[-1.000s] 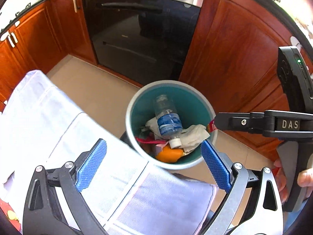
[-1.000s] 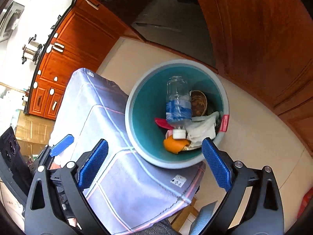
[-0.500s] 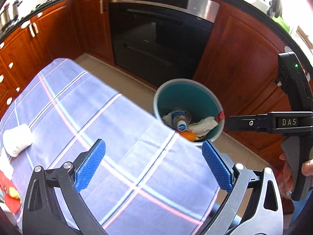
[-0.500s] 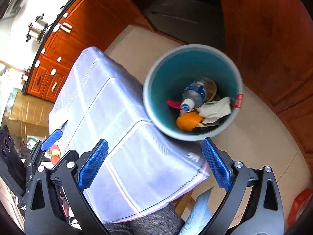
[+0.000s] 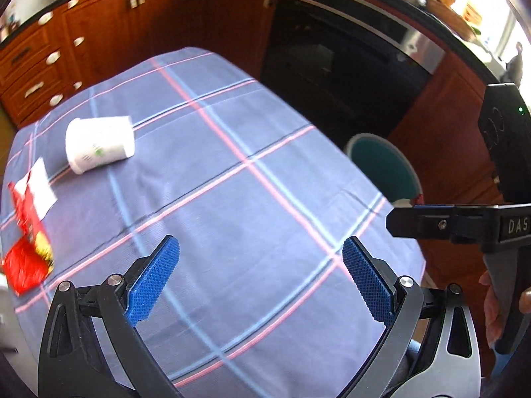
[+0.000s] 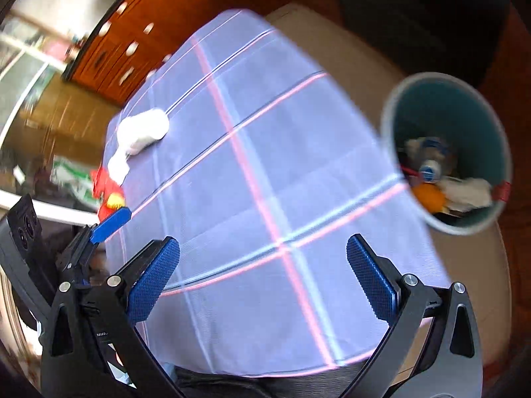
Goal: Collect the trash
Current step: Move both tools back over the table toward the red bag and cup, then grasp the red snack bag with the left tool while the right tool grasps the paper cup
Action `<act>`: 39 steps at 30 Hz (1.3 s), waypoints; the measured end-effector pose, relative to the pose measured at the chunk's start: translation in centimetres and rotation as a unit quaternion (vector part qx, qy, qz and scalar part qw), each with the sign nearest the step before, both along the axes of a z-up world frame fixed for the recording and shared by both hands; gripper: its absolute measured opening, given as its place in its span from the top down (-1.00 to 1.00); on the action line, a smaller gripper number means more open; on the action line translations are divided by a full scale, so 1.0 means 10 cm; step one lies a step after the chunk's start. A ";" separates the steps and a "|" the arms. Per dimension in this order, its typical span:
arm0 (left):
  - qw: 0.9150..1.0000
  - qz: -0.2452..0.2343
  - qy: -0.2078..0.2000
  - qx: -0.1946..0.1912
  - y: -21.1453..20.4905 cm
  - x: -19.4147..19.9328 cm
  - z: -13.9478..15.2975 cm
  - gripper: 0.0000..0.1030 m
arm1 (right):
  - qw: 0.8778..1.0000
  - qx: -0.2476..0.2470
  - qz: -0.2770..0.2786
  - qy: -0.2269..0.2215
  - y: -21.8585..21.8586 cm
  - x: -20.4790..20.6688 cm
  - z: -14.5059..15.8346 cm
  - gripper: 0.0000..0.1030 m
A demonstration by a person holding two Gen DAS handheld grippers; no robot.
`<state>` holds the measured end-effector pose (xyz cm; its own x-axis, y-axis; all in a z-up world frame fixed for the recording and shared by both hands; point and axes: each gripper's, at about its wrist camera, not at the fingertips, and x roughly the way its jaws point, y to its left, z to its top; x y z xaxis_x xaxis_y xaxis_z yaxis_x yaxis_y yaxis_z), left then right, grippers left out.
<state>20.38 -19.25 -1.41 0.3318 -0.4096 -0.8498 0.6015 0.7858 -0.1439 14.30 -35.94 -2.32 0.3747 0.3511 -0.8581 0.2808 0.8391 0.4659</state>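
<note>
While both grippers are held wide open and empty above the checked tablecloth (image 5: pixel 252 199), the step in hand seems to be the search for the next piece. A white cup (image 5: pixel 99 144) and a red wrapper (image 5: pixel 28 248) are seen lying at the far left, well apart from the bin (image 6: pixel 446 152). The left gripper (image 5: pixel 260 280) must be brought over the cup, probably lying on its side; the right gripper (image 6: pixel 264 280) is kept nearer the bin.

Both wrist views look forward and down along their own tongs over the cloth-covered table (image 5: pixel 252 199), close above its near edge. The left view faces the wooden cabinets (image 5: pixel 99 43) and oven (image 5: pixel 335 73); the right tilts more steeply. Both share the table, the white cup (image 5: pixel 99 144) and the teal bin (image 6: pixel 448 152).
</note>
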 end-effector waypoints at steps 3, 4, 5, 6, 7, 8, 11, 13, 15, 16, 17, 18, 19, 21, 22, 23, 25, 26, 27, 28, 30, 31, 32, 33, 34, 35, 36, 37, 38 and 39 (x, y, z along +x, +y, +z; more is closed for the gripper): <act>0.999 0.042 0.013 -0.006 0.40 0.10 -0.08 -0.92 | 0.999 -0.001 0.037 0.009 0.35 0.19 -0.03 -0.89; 0.998 0.055 0.020 -0.008 0.52 0.14 -0.12 -0.92 | 0.999 -0.002 0.047 0.012 0.45 0.24 -0.05 -0.89; 0.997 0.070 0.027 -0.011 0.65 0.17 -0.15 -0.92 | 0.998 -0.002 0.059 0.017 0.56 0.29 -0.07 -0.89; 0.996 0.086 0.034 -0.014 0.79 0.21 -0.18 -0.92 | 0.997 -0.002 0.073 0.022 0.68 0.35 -0.09 -0.89; 0.994 0.100 0.039 -0.019 0.92 0.25 -0.21 -0.92 | 0.996 -0.002 0.083 0.026 0.79 0.39 -0.11 -0.89; 0.992 0.114 0.042 -0.023 1.04 0.27 -0.23 -0.92 | 0.995 -0.002 0.093 0.031 0.88 0.44 -0.13 -0.89; 0.987 0.151 0.041 -0.024 1.40 0.33 -0.27 -0.92 | 0.992 -0.010 0.121 0.038 1.16 0.59 -0.17 -0.89; 0.984 0.175 0.037 -0.022 1.63 0.37 -0.29 -0.92 | 0.989 -0.026 0.140 0.034 1.34 0.68 -0.19 -0.89; 0.979 0.200 0.037 -0.022 1.88 0.42 -0.31 -0.92 | 0.986 -0.044 0.159 0.027 1.48 0.77 -0.20 -0.89; 0.977 0.210 0.037 -0.023 1.98 0.44 -0.32 -0.92 | 0.984 -0.053 0.166 0.024 1.54 0.82 -0.21 -0.89; 0.974 0.220 0.038 -0.025 2.07 0.47 -0.33 -0.92 | 0.983 -0.061 0.174 0.021 1.61 0.87 -0.22 -0.89; 0.972 0.230 0.039 -0.027 2.15 0.50 -0.34 -0.92 | 0.981 -0.065 0.179 0.019 1.64 0.92 -0.22 -0.89; 0.971 0.235 0.040 -0.029 2.22 0.53 -0.36 -0.92 | 0.980 -0.068 0.184 0.017 1.68 0.96 -0.23 -0.89; 0.968 0.247 0.041 -0.030 2.33 0.59 -0.38 -0.92 | 0.979 -0.074 0.191 0.017 1.76 1.06 -0.25 -0.89; 0.967 0.250 0.039 -0.030 2.35 0.62 -0.38 -0.92 | 0.978 -0.076 0.195 0.016 1.79 1.12 -0.25 -0.89; 0.967 0.251 0.038 -0.030 2.37 0.65 -0.38 -0.92 | 0.977 -0.077 0.198 0.013 1.82 1.18 -0.25 -0.89; 0.967 0.249 0.033 -0.029 2.37 0.71 -0.37 -0.92 | 0.976 -0.081 0.201 0.005 1.85 1.30 -0.20 -0.89; 0.968 0.247 0.029 -0.028 2.35 0.75 -0.36 -0.92 | 0.975 -0.085 0.203 -0.002 1.86 1.38 -0.16 -0.89; 0.969 0.243 0.024 -0.026 2.32 0.78 -0.35 -0.92 | 0.975 -0.090 0.205 -0.011 1.88 1.46 -0.11 -0.89; 0.970 0.239 0.021 -0.024 2.30 0.83 -0.35 -0.92 | 0.973 -0.095 0.207 -0.019 1.90 1.54 -0.07 -0.89; 0.973 0.230 0.014 -0.023 2.23 0.88 -0.33 -0.92 | 0.969 -0.109 0.216 -0.040 1.95 1.71 0.03 -0.89; 0.973 0.227 0.012 -0.022 2.19 0.92 -0.33 -0.92 | 0.967 -0.118 0.222 -0.050 1.98 1.81 0.09 -0.89; 0.974 0.225 0.011 -0.023 2.16 0.96 -0.34 -0.92 | 0.963 -0.125 0.230 -0.060 2.02 1.90 0.13 -0.89; 0.974 0.224 0.012 -0.024 2.13 1.00 -0.34 -0.92 | 0.960 -0.130 0.239 -0.069 2.06 1.98 0.17 -0.89; 0.974 0.224 0.012 -0.024 2.11 1.04 -0.36 -0.92 | 0.957 -0.135 0.248 -0.075 2.09 2.05 0.20 -0.89; 0.974 0.225 0.014 -0.025 2.09 1.07 -0.38 -0.92 | 0.952 -0.140 0.259 -0.079 2.14 2.13 0.22 -0.89; 0.974 0.227 0.015 -0.026 2.08 1.10 -0.40 -0.92 | 0.947 -0.146 0.275 -0.082 2.19 2.21 0.23 -0.89; 0.973 0.228 0.018 -0.027 2.08 1.13 -0.42 -0.92 | 0.941 -0.153 0.291 -0.083 2.25 2.28 0.22 -0.89; 0.973 0.230 0.020 -0.027 2.08 1.15 -0.44 -0.92 | 0.934 -0.162 0.307 -0.084 2.31 2.35 0.19 -0.89; 0.972 0.231 0.023 -0.026 2.07 1.18 -0.47 -0.92 | 0.928 -0.170 0.322 -0.081 2.36 2.41 0.16 -0.89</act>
